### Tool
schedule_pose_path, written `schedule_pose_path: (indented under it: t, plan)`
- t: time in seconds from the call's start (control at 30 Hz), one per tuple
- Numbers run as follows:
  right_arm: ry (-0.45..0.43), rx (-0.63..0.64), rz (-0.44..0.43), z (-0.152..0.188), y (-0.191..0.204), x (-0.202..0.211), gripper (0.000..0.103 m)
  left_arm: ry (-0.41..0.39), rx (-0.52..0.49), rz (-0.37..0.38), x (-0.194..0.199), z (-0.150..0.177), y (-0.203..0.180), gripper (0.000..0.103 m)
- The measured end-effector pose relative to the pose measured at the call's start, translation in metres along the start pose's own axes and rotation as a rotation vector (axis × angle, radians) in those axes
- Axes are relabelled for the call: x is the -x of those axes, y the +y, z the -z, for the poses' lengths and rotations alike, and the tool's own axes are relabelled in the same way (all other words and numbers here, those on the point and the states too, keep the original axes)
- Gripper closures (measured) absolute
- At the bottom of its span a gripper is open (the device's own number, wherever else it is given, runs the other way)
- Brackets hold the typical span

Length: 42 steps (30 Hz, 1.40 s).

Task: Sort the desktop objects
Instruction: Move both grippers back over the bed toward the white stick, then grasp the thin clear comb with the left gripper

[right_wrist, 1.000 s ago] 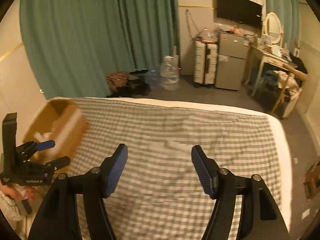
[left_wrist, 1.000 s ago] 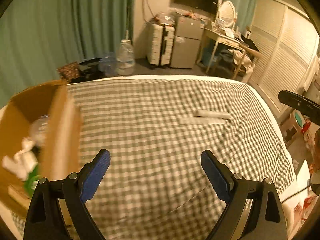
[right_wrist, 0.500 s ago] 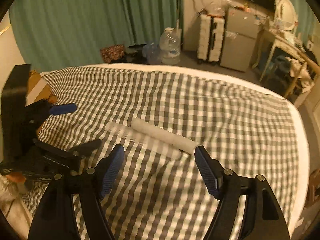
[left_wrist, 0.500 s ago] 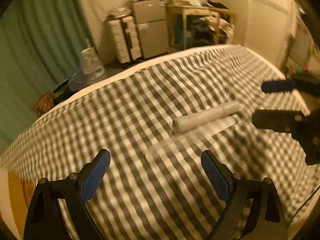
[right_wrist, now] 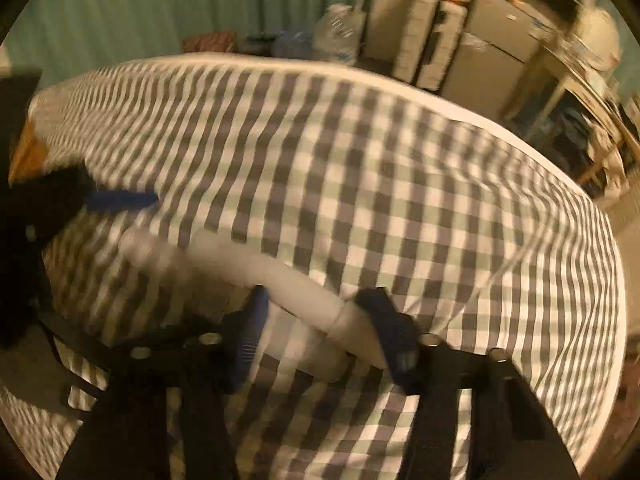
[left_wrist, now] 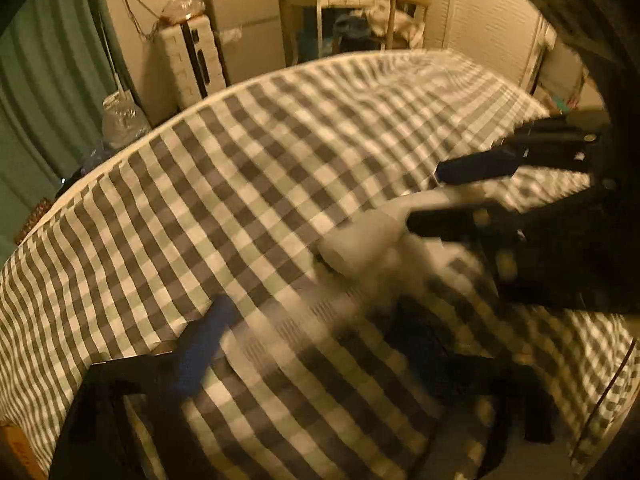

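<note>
One white tube (right_wrist: 280, 280) (blurred) between right hand-held gripper (right_wrist: 316, 312) pads.

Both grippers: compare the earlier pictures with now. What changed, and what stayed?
Both came down to the bed. The right gripper is closing around the white tube; the left gripper is closing over the comb. Tube and comb still lie side by side on the checked cover.

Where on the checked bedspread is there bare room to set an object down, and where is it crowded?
Free: the wide checked bedspread beyond the white tube, up to the far edge facing the suitcase, and the stretch right of the tube. Crowded: the near middle, where the right gripper is closing around the tube and the left gripper straddles the blurred comb.
</note>
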State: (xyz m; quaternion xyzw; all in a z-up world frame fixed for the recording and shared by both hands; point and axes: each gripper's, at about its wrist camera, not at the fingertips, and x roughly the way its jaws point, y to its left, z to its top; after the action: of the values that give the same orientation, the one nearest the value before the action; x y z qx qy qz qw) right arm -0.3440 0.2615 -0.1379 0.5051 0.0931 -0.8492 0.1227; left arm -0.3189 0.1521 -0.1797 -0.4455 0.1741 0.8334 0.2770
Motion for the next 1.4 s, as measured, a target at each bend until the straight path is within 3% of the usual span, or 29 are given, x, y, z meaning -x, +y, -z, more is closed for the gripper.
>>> schedule_pose_path:
  t: [0.07, 0.1, 0.13, 0.27, 0.47, 0.57, 0.63, 0.7, 0.8, 0.83, 0.9, 0.97, 1.1, 1.27, 1.4]
  plan:
    - [-0.026, -0.114, -0.002, 0.006, -0.01, 0.012, 0.077, 0.014, 0.005, -0.013, 0.002, 0.005, -0.005, 0.03]
    - [-0.035, -0.124, 0.02, 0.009, -0.011, 0.017, 0.096, 0.017, 0.015, -0.013, 0.006, 0.008, -0.007, 0.047]
    - [-0.049, -0.133, 0.053, 0.016, -0.014, 0.026, 0.096, 0.027, 0.035, -0.008, 0.01, 0.01, -0.009, 0.048]
    - [-0.03, -0.228, 0.003, 0.04, -0.027, 0.049, 0.1, 0.082, 0.098, 0.015, 0.026, 0.022, -0.02, 0.055]
    - [-0.028, -0.202, -0.031, 0.08, -0.04, 0.066, 0.1, 0.125, 0.0, -0.033, 0.038, 0.036, -0.05, 0.054]
    - [-0.055, -0.199, -0.062, 0.087, -0.047, 0.074, 0.091, 0.116, -0.02, -0.052, 0.035, 0.03, -0.053, 0.051]
    - [-0.079, -0.224, -0.042, 0.089, -0.054, 0.077, 0.074, 0.109, -0.029, -0.065, 0.029, 0.026, -0.055, 0.051]
    - [-0.096, -0.272, -0.058, 0.091, -0.063, 0.078, 0.073, 0.113, -0.04, -0.052, 0.019, 0.019, -0.057, 0.039]
    - [-0.11, -0.355, -0.087, 0.096, -0.083, 0.076, 0.073, 0.085, -0.069, -0.078, 0.01, 0.009, -0.056, 0.034]
    - [-0.118, -0.375, -0.081, 0.099, -0.086, 0.074, 0.073, 0.08, -0.068, -0.086, 0.008, 0.007, -0.059, 0.036]
    - [-0.123, -0.387, -0.074, 0.102, -0.088, 0.068, 0.073, 0.057, -0.051, -0.017, 0.011, 0.007, -0.06, 0.083]
    - [-0.118, -0.384, -0.043, 0.105, -0.09, 0.067, 0.073, 0.049, -0.054, -0.039, 0.016, 0.012, -0.064, 0.091]
    - [-0.11, -0.385, -0.047, 0.106, -0.091, 0.067, 0.059, 0.103, 0.034, 0.016, 0.03, 0.035, -0.058, 0.096]
    - [-0.111, -0.315, -0.024, 0.098, -0.07, 0.073, 0.059, 0.112, 0.157, 0.022, 0.06, 0.072, -0.032, 0.098]
    - [-0.105, -0.264, -0.035, 0.089, -0.046, 0.076, 0.056, 0.135, 0.344, 0.059, 0.074, 0.095, 0.0, 0.099]
